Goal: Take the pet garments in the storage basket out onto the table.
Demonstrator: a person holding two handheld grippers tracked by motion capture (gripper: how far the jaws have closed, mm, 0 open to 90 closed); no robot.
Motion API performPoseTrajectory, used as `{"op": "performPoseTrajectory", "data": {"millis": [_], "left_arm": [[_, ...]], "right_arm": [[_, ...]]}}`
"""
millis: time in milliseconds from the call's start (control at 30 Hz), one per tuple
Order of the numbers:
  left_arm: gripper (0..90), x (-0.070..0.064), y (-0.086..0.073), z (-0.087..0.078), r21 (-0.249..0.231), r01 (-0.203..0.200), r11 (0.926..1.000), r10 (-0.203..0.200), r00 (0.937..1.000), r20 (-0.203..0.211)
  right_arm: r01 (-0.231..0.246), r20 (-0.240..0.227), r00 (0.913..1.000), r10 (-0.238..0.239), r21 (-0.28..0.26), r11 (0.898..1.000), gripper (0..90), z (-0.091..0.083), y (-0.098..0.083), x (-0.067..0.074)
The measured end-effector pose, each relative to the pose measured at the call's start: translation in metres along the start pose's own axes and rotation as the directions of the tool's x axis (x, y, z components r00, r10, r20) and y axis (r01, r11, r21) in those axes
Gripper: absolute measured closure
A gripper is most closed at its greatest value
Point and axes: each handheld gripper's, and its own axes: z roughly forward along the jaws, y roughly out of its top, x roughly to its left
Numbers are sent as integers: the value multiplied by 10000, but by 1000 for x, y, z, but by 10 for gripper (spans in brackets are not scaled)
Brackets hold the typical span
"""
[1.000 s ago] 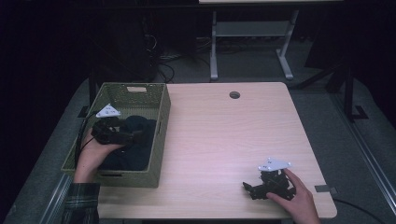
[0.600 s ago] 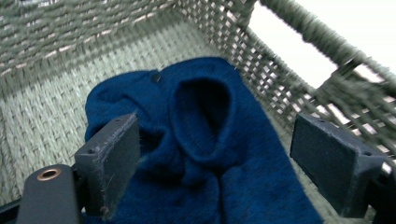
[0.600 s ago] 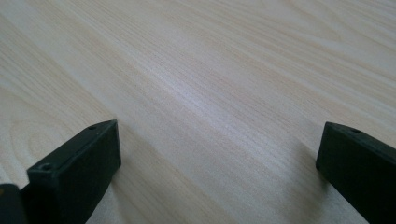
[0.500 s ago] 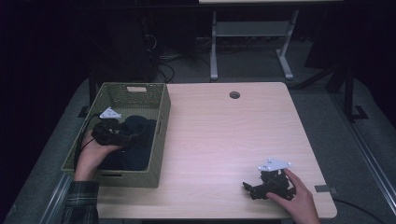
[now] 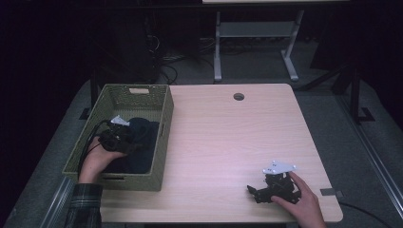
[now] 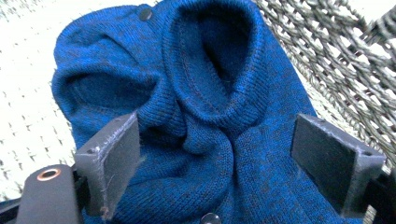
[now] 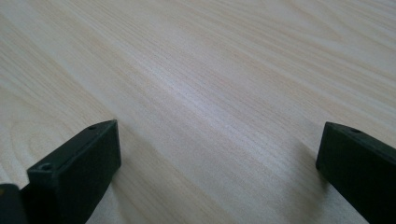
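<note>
Left tool (image 6: 219, 163) is wide apart, in the basket (image 5: 164, 137), with the blue sweater (image 6: 201, 93) bunched right between its jaws. Right tool (image 7: 219, 163) rests on the counter (image 7: 210, 70), also wide apart.

Dim room, grey carpet (image 5: 332, 109), white metal table frame (image 5: 256, 38) behind

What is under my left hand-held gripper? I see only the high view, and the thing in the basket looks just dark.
Observer: A blue knitted sweater, bunched up, collar toward the left hand-held gripper.
Operator: Are the jaws shut on it?
Observer: No, they stand wide open on either side of a fold.
Operator: And the right one, does it hold something?
Observer: No. The right hand-held gripper is open, with bare wooden table between its jaws.
</note>
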Motion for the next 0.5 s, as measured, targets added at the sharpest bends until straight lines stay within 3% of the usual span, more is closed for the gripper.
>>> {"op": "performPoseTrajectory", "data": {"millis": [267, 500], "left_arm": [[156, -2, -1, 11, 590, 2, 9983, -6, 10000, 55], [156, -6, -2, 21, 1458, -288, 9889, 293, 9996, -12]], "right_arm": [[3, 2, 10000, -3, 1, 10000, 0, 0, 0, 0], [46, 13, 10000, -46, -25, 10000, 0, 0, 0, 0]]}}
